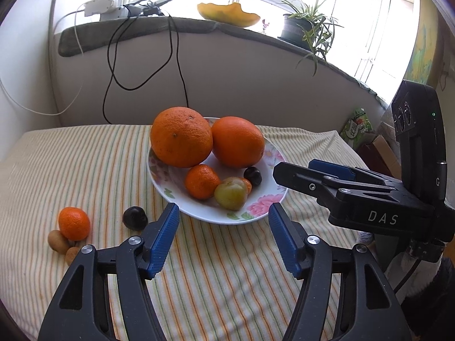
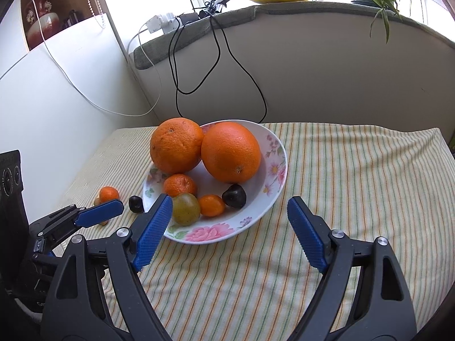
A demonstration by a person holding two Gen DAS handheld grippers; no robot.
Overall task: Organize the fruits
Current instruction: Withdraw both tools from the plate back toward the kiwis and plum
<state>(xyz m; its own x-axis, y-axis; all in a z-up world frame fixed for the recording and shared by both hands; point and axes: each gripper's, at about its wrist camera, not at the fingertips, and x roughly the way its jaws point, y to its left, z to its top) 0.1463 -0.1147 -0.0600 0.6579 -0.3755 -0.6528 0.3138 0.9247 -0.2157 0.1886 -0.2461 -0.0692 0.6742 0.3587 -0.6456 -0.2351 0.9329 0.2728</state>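
A white flowered plate holds two large oranges, a mandarin, a green plum, a dark plum and a small orange fruit. On the striped cloth left of the plate lie another mandarin, a dark plum and two small brown fruits. My left gripper is open just in front of the plate, holding nothing. Close to the plate's front right edge, my right gripper is also open and holds nothing.
A striped cloth covers the table, which ends at a wall behind. Black cables hang from the windowsill, where a yellow bowl and a potted plant stand. A green packet and a box sit off the table's right edge.
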